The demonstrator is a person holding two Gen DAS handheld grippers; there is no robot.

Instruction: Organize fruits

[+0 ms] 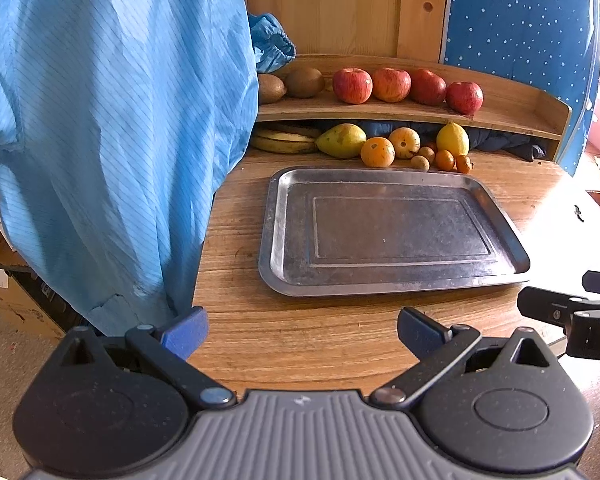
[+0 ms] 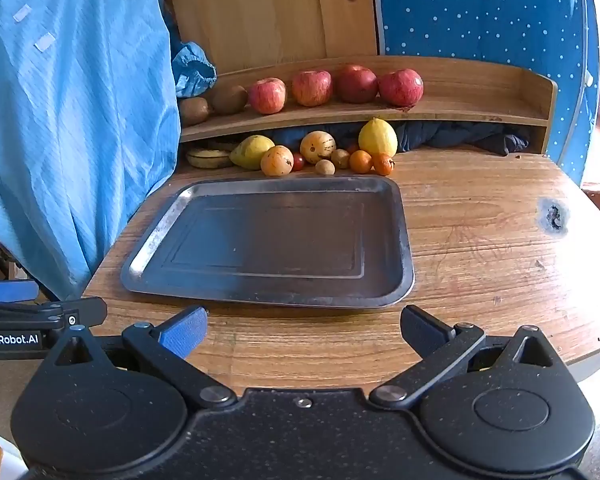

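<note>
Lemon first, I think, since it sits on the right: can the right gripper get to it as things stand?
Probably yes. The right gripper is open and empty, and the lemon stands at the shelf's front edge. Only the low empty tray lies between; small oranges crowd its front.

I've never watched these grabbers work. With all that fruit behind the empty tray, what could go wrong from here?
The small round fruits sit loose at the tray's far edge, so reaching for the lemon or orange could send them rolling. The apples rest unsecured on the shelf; a nudge might tip one off. The hanging blue garment beside the bananas could snag the left gripper.
</note>
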